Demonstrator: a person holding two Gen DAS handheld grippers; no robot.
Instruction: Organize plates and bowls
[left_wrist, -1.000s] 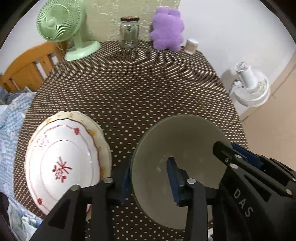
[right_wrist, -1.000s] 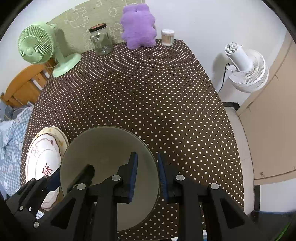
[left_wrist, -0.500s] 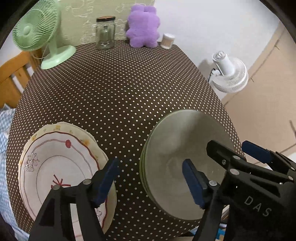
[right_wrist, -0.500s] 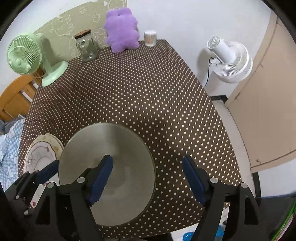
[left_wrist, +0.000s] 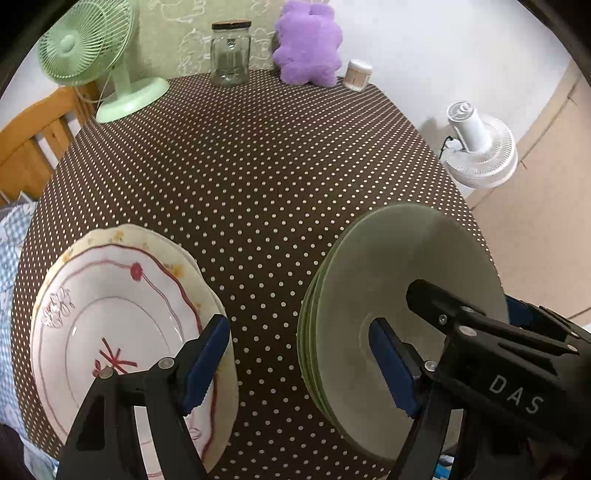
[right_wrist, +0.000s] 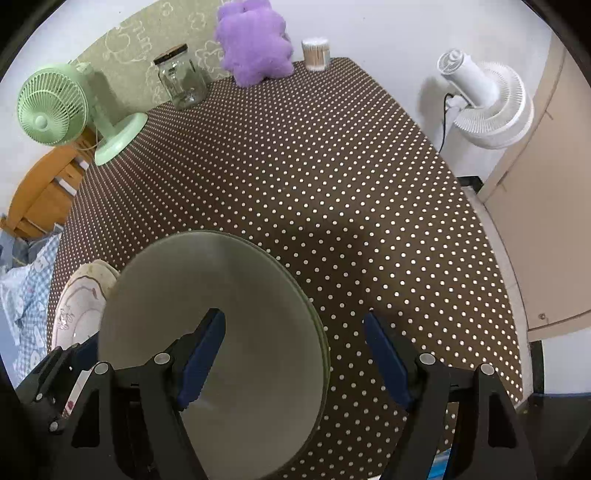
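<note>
Our left claw (left_wrist: 299, 363) was wide open and held nothing. In its view, one blue pad (left_wrist: 205, 360) hung over the white plates (left_wrist: 110, 325) at the lower left, and the other over the green plates (left_wrist: 388, 295) at the lower right. Our right claw (right_wrist: 293, 356) was wide open and empty too. Its left pad (right_wrist: 201, 356) hung over the green plates (right_wrist: 207, 317), and its right pad hung over the dotted table (right_wrist: 314, 166).

We think the plates were sorted by kind, which is why the green ones sat in one pile and the white flowery ones in another. The two piles sat near each other but did not touch. We think both claws were open because the top green plate was already lying on its pile.

Both piles sat close to the near edge of the table, at the bottom of each view, so a bump could push them off. The middle of the table was bare, with lots of room to move. Far off at the top stood a green fan (left_wrist: 92, 55), a glass jar (left_wrist: 231, 53), a purple soft toy (left_wrist: 308, 44) and a small tub of sticks (left_wrist: 357, 74).
</note>
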